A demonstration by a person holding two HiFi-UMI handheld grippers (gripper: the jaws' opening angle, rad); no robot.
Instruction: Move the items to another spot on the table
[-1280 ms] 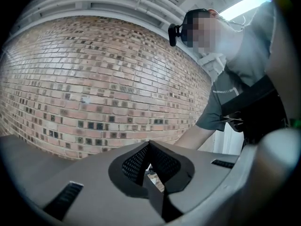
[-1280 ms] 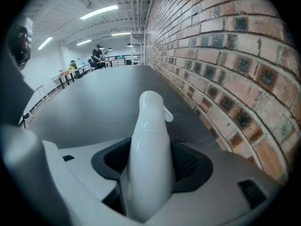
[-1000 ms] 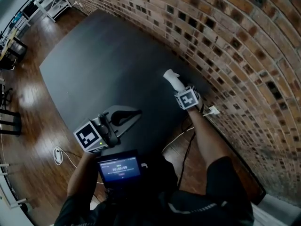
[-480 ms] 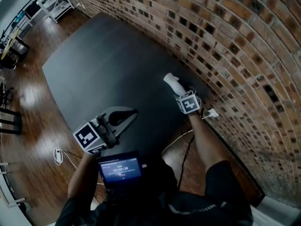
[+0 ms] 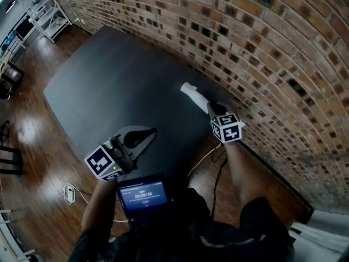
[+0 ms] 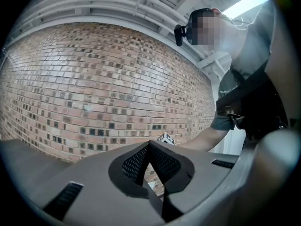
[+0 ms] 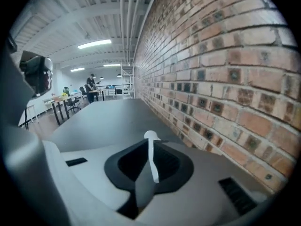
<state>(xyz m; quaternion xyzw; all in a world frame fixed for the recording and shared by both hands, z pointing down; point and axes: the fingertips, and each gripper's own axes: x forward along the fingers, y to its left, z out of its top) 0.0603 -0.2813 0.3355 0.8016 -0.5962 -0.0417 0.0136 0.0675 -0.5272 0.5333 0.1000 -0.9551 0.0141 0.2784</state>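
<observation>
My right gripper [image 5: 192,93] hovers over the black table [image 5: 120,75] close to the brick wall [image 5: 262,42]. Its jaws are closing, and a thin white utensil-like item [image 7: 151,160] stands edge-on between them with its rounded end sticking out past the tips. The pads look pressed against it in the right gripper view, where the right gripper [image 7: 150,144] points along the table. My left gripper [image 5: 145,134] is held over the table's near edge, shut, with nothing between its fingers. Seen in its own view, the left gripper [image 6: 149,146] points at the brick wall.
The brick wall runs along the table's right side. A screen [image 5: 142,195] sits at the person's chest. A cable [image 5: 204,157] and a white plug [image 5: 68,192] lie on the wooden floor. A shelf rack [image 5: 43,10] stands far left. Desks and a person [image 7: 89,84] are far behind.
The head view has shifted. My right gripper with its marker cube has drawn a little back toward the person along the wall. The left gripper has hardly moved.
</observation>
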